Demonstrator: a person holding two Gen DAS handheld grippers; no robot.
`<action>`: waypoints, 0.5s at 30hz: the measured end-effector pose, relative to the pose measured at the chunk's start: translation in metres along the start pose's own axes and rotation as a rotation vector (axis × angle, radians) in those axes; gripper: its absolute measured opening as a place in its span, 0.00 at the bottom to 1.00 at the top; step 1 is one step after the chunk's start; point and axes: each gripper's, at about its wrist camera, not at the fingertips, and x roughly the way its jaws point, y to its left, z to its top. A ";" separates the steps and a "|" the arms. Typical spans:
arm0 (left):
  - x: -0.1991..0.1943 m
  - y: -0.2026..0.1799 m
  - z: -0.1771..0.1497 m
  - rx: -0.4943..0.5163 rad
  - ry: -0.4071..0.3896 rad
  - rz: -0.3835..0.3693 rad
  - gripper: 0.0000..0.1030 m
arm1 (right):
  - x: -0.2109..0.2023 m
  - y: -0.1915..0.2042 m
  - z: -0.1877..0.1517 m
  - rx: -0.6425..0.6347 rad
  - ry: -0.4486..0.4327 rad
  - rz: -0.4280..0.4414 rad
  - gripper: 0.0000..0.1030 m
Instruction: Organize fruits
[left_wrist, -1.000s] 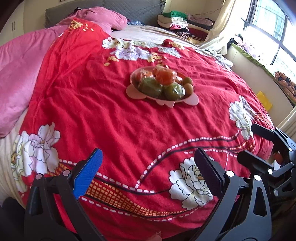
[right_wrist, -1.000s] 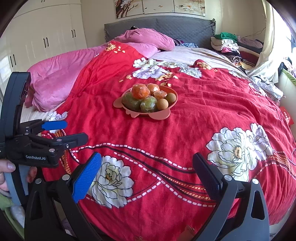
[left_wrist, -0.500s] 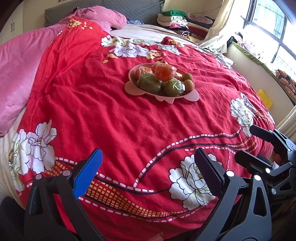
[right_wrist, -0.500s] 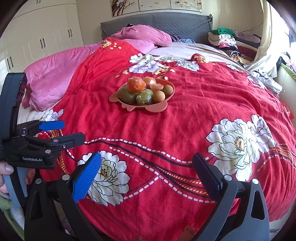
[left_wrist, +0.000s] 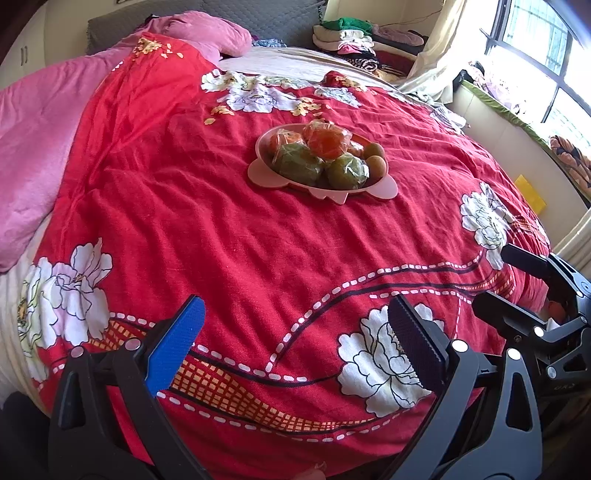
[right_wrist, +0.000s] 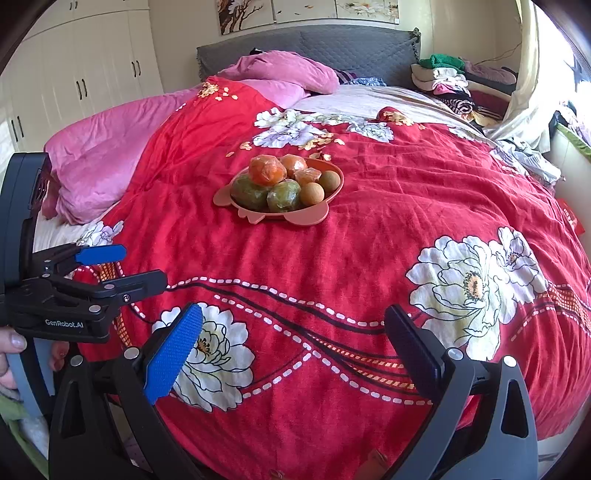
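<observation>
Both the left gripper (left_wrist: 295, 345) and the right gripper (right_wrist: 291, 347) are wide open and hold nothing. The pink plate (right_wrist: 314, 218) of piled fruits (right_wrist: 280, 182) sits far ahead of the jaws. The wrapped fruit looks slippery, so a bump could roll the pile off.

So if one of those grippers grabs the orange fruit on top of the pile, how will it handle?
The orange fruit looks wrapped in crinkly clear film, so the pads may slip a little. It is round and perched on the green fruits, so a nudge would probably roll it off. The pink plate sits on soft bedding and may wobble.
</observation>
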 end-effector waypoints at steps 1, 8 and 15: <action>0.000 0.000 0.000 0.000 0.000 0.001 0.90 | 0.000 0.000 0.000 0.000 0.000 -0.001 0.95; 0.000 0.000 0.000 0.000 -0.002 0.005 0.90 | 0.000 0.000 0.000 -0.001 0.002 -0.003 0.95; 0.000 0.001 0.000 0.001 0.000 0.008 0.90 | 0.001 0.001 0.001 -0.003 0.004 -0.004 0.95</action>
